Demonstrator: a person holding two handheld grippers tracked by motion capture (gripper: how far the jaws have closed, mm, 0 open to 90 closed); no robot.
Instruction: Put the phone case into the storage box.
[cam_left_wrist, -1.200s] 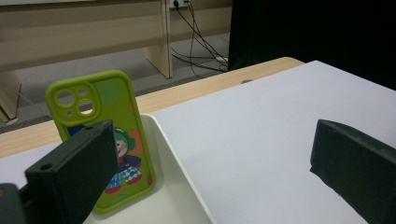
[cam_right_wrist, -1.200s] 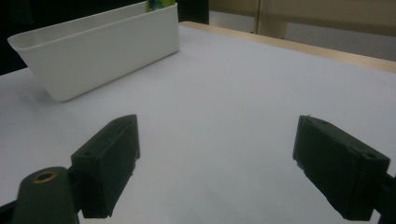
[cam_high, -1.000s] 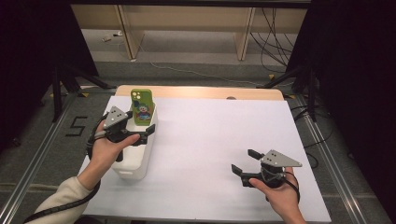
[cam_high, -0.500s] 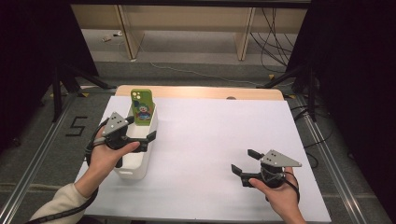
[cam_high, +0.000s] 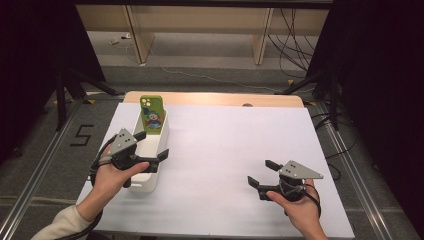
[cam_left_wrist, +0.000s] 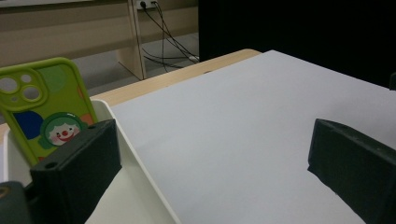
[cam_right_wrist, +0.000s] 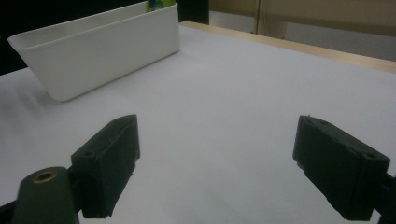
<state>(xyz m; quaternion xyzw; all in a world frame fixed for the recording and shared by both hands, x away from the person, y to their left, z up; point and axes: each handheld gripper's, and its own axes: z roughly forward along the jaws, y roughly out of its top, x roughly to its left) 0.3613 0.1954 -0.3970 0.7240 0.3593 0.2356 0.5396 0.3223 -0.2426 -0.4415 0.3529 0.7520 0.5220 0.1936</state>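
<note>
A green phone case (cam_high: 152, 114) with a cartoon clown print stands upright, leaning at the far end of a long white bin (cam_high: 161, 131) on the table's left side. My left gripper (cam_high: 152, 145) hovers open over the bin's near half, one jaw above the bin and the other out over the table. In the left gripper view the phone case (cam_left_wrist: 44, 107) rises behind the left jaw, and the bin's rim (cam_left_wrist: 135, 154) runs below my left gripper (cam_left_wrist: 215, 172). My right gripper (cam_high: 261, 172) rests open and empty at the near right. The right gripper view has my right gripper (cam_right_wrist: 219, 158) facing the bin (cam_right_wrist: 102, 46).
A white sheet (cam_high: 235, 145) covers the table, with a strip of wood (cam_high: 210, 98) bare along the far edge. Dark stands and cables sit on the floor beyond. A "5" mark (cam_high: 82, 135) lies on the floor at left.
My left gripper has drawn back along the bin toward the person, away from the phone case, which stays standing. The right gripper has not moved.
</note>
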